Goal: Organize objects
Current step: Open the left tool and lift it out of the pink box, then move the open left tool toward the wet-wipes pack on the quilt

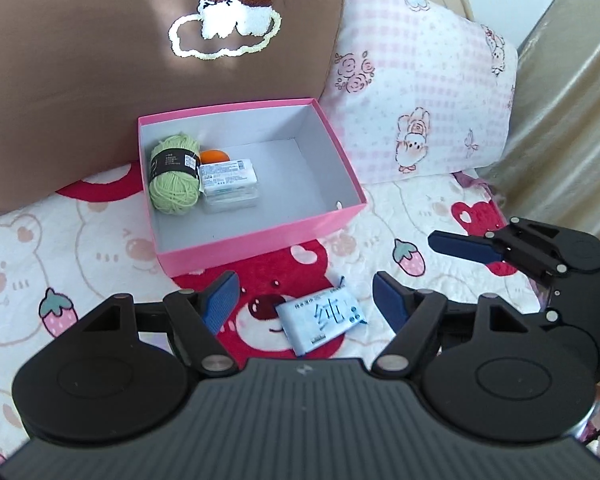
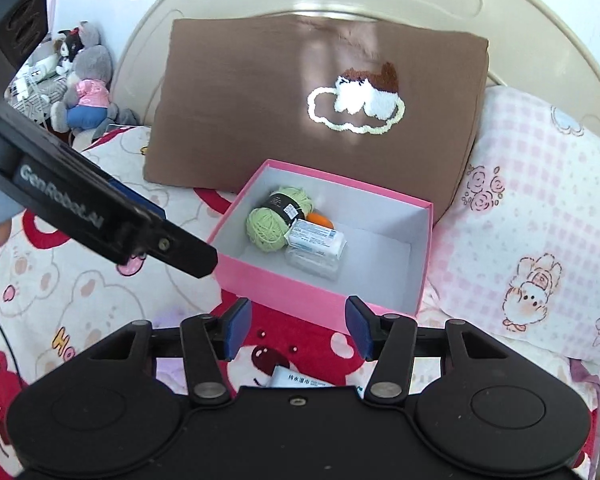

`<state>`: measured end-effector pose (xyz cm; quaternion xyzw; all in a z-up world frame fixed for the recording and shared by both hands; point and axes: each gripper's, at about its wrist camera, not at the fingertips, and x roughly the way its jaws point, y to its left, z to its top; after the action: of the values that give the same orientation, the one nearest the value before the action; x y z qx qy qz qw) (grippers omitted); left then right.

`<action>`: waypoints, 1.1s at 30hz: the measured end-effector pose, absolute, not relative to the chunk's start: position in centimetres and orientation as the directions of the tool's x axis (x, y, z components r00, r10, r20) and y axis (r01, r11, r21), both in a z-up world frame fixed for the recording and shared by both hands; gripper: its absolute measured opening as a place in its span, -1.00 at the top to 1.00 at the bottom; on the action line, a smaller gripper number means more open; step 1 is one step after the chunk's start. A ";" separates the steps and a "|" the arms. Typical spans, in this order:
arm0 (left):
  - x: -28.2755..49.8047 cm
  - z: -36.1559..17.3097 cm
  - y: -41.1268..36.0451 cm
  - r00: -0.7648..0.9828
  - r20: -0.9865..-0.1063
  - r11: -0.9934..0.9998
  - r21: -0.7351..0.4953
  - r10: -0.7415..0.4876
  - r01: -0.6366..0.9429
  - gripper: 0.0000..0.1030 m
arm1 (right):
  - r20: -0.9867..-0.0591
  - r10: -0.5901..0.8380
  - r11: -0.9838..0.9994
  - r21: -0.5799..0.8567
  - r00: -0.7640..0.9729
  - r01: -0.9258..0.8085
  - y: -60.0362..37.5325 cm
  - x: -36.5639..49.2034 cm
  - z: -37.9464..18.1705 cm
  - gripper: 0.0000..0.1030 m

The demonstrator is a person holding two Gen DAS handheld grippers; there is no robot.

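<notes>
A pink box (image 1: 260,246) stands open on the bed, in front of a brown pillow. Against its left wall lie a green yarn ball (image 1: 174,178), an orange object (image 1: 214,156) and stacked tissue packs (image 1: 230,186). A blue-and-white wet-wipe pack (image 1: 322,320) lies on the blanket in front of the box. My left gripper (image 1: 306,278) hovers open above that pack, apart from it. My right gripper (image 2: 298,302) is open and empty near the box's front wall (image 2: 300,292); the pack's edge (image 2: 296,380) shows below it. The same yarn ball (image 2: 268,228) shows in this view.
A brown pillow (image 1: 120,60) leans behind the box, with a pink checked pillow (image 1: 420,92) to its right. The bear-print blanket (image 1: 80,240) covers the bed. Plush toys (image 2: 84,88) sit at the far left by the headboard. The left gripper's body (image 2: 100,220) crosses the right wrist view.
</notes>
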<state>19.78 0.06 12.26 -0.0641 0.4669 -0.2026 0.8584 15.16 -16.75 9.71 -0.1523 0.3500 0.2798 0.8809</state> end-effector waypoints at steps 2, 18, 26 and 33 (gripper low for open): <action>18.8 12.6 -0.1 0.479 -0.782 0.912 -0.284 -0.398 0.296 -0.41 | -0.691 0.395 0.804 -0.059 0.605 -0.592 -17.3 14.4 10.2 -0.20; 12.2 12.1 0.7 0.432 -0.787 0.886 -0.299 -0.439 0.356 -0.49 | -0.672 0.428 0.790 -0.046 0.605 -0.611 -20.1 9.3 11.6 -0.74; 10.6 10.9 0.9 0.414 -0.811 0.895 -0.277 -0.413 0.350 -0.65 | -0.666 0.451 0.789 -0.014 0.594 -0.615 -21.5 7.9 11.0 -0.75; 9.4 9.7 0.8 0.395 -0.819 0.890 -0.276 -0.416 0.364 -0.94 | -0.658 0.469 0.787 0.009 0.589 -0.617 -22.3 7.0 10.1 -0.75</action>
<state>9.43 0.75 9.70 -0.0262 0.4978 -0.2335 0.8349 6.97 -22.27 10.12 -0.1108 0.3333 0.3071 0.8845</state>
